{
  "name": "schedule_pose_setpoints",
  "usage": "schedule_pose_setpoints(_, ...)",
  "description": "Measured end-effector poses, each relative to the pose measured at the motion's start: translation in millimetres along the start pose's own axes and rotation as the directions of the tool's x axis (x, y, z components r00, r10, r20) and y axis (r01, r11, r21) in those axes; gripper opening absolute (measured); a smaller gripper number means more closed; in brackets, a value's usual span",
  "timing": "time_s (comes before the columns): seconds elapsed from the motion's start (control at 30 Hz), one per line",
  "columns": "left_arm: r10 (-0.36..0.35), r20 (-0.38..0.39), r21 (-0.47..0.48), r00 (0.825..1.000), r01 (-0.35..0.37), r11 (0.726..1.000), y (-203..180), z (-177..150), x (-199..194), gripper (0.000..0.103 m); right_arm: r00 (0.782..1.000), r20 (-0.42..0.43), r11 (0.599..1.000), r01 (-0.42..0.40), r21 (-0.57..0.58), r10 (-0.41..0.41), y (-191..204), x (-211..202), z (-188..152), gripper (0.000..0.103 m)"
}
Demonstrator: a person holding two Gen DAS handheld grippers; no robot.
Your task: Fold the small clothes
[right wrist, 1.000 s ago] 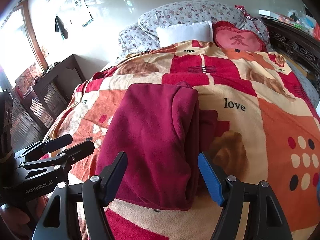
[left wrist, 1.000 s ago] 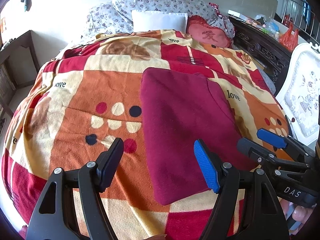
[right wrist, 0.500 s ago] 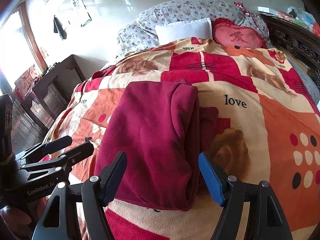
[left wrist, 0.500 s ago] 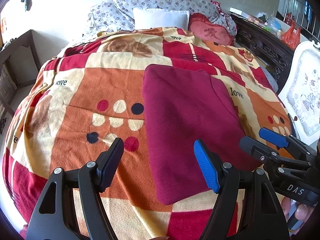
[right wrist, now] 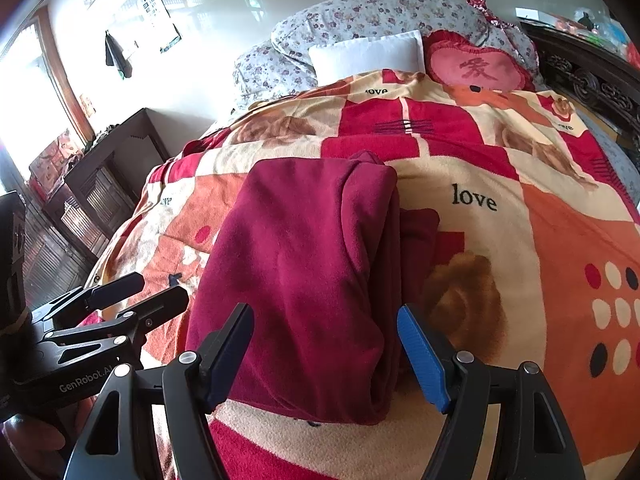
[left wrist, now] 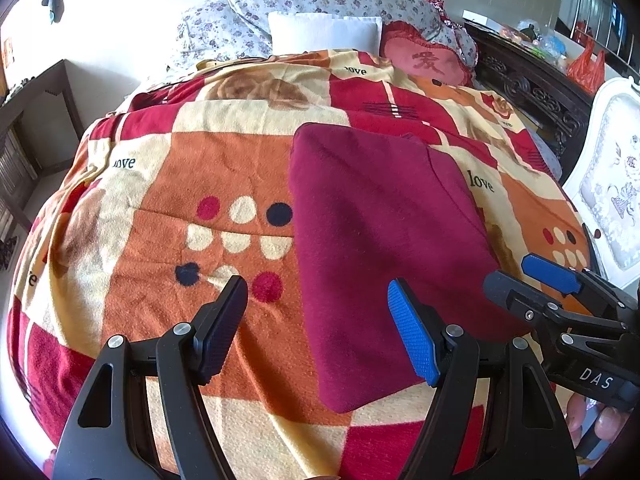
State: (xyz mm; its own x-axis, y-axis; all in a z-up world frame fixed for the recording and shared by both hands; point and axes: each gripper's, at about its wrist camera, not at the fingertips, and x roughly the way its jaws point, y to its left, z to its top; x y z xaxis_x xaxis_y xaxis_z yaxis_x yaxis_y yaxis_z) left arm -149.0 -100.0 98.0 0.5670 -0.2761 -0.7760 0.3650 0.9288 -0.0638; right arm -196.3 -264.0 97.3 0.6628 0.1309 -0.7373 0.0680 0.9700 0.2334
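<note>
A dark red garment lies folded into a long rectangle on the patterned blanket; in the right wrist view its layered edge shows on the right side. My left gripper is open and empty, above the blanket at the garment's near left edge. My right gripper is open and empty, just in front of the garment's near end. Each gripper shows in the other's view: the right one at the far right, the left one at the lower left.
Floral pillows, a white pillow and a red heart cushion lie at the head of the bed. A dark carved headboard and a white chair stand at the right. A dark wooden cabinet stands at the left.
Both grippers have drawn back slightly from the garment and stay open. The garment has not moved.
</note>
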Motion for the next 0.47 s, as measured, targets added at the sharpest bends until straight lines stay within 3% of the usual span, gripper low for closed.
schedule_pose_setpoints(0.47, 0.008, 0.021, -0.012, 1.0, -0.008, 1.0, 15.2, 1.1, 4.3, 0.073, 1.0, -0.011, 1.0, 0.0, 0.002, 0.0, -5.0, 6.9, -2.0, 0.072)
